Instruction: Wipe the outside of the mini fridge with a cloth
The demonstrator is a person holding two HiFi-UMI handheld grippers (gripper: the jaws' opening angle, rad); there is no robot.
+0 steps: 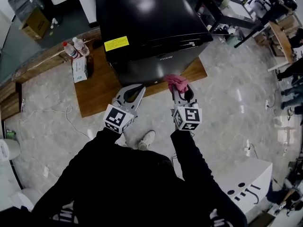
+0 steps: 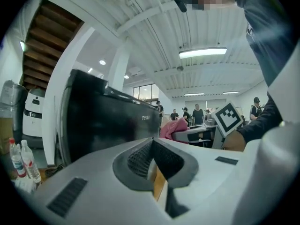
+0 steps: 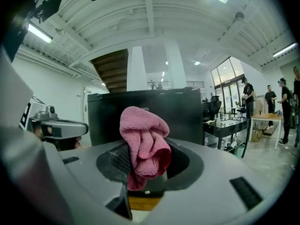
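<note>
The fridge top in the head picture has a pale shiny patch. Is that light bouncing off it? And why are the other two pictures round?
Head view: yes, that is light glare on the glossy black mini fridge. Left gripper view: a wide lens bends straight lines, leaves black corners, and the ceiling lamp glows white. Right gripper view: same bending; the pink cloth looks sharp.

One black mini fridge (image 1: 151, 27) is standing at twelve o'clock. Two plastic bottles (image 1: 71, 50) and one small carton (image 1: 80, 69) are sitting at ten o'clock. Two grippers are showing, the left gripper (image 1: 137, 87) and the right gripper (image 1: 180, 90), with one pink cloth (image 1: 176, 82).
</note>
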